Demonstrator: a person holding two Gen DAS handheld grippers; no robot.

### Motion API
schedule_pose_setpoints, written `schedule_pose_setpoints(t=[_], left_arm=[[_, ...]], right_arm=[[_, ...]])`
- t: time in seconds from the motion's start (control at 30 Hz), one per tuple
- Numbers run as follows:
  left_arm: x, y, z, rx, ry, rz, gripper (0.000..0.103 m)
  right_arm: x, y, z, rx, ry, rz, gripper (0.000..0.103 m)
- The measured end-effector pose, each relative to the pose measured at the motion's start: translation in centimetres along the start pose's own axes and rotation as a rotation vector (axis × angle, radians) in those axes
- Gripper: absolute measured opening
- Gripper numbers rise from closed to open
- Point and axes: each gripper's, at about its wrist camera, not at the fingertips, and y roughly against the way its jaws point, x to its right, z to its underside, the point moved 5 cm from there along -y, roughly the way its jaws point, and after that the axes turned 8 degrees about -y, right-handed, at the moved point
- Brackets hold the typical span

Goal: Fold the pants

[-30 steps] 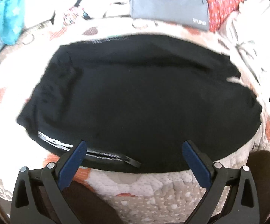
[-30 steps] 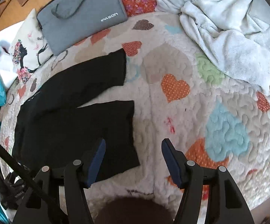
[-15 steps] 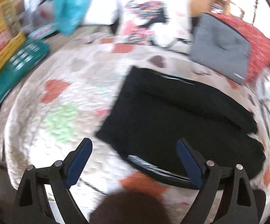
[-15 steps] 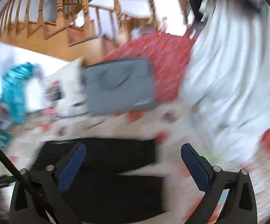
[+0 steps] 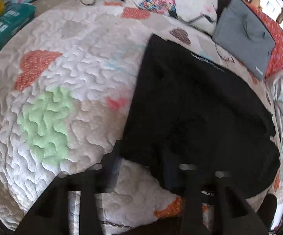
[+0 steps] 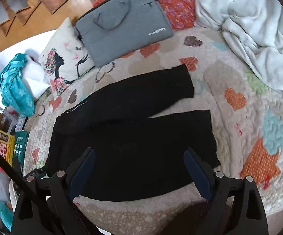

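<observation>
Black pants lie flat on the heart-patterned quilt, waist to the left and both legs spread apart toward the right. My right gripper hangs open above the near leg, with nothing held between its blue pads. In the left wrist view the pants fill the right half. My left gripper is blurred at the near waist corner, and its jaws are closing. The cloth's edge lies between the fingers, which still stand apart with quilt showing in the gap.
A grey laptop bag and a printed pillow lie beyond the pants. A rumpled white blanket covers the far right. A teal cloth and boxes sit off the quilt's left edge.
The left gripper swept from the middle of the pants to their near waist corner, and its jaws narrowed. The right gripper opened wider and now looks down along the pants.
</observation>
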Motion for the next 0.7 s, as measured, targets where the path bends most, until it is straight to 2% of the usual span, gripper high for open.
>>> schedule_pose_setpoints(t=[0.03,0.07,0.13,0.2,0.3,0.47,0.53,0.63,0.7], left_arm=[[0.0,0.5,0.0,0.01,0.018,0.018,0.027],[-0.1,1.0,0.2,0.016,0.037,0.044,0.024],[-0.8,2.1,0.9,0.015,0.085,0.065,0.023],[-1.4,2.9,1.4,0.022,0.123,0.105,0.023],[-2.4,2.6,2.6,-0.01,0.171,0.114,0.024],[-4.0,1.8,3.2,-0.019,0.271,0.21,0.034],[-4.0,2.2,3.1,-0.018,0.263,0.204,0.036],[-4.6,4.2,3.5,0.014,0.211,0.091,0.036],[-5.0,5.4,3.6,0.046,0.202,0.066,0.036]], right_arm=[[0.2,0.1,0.0,0.003,-0.002,0.01,0.094],[0.4,0.2,-0.1,0.004,-0.003,0.014,0.094],[0.9,0.3,-0.1,0.007,-0.015,0.024,0.094],[1.4,0.3,-0.2,0.006,-0.028,0.03,0.094],[1.9,0.1,-0.1,0.0,-0.035,0.034,0.094],[2.6,-0.9,0.3,-0.031,-0.057,0.022,0.094],[3.1,-0.9,0.3,-0.036,-0.054,0.028,0.094],[4.9,-0.9,0.0,-0.043,-0.061,0.075,0.094],[6.8,-0.8,-0.4,-0.039,-0.092,0.108,0.094]])
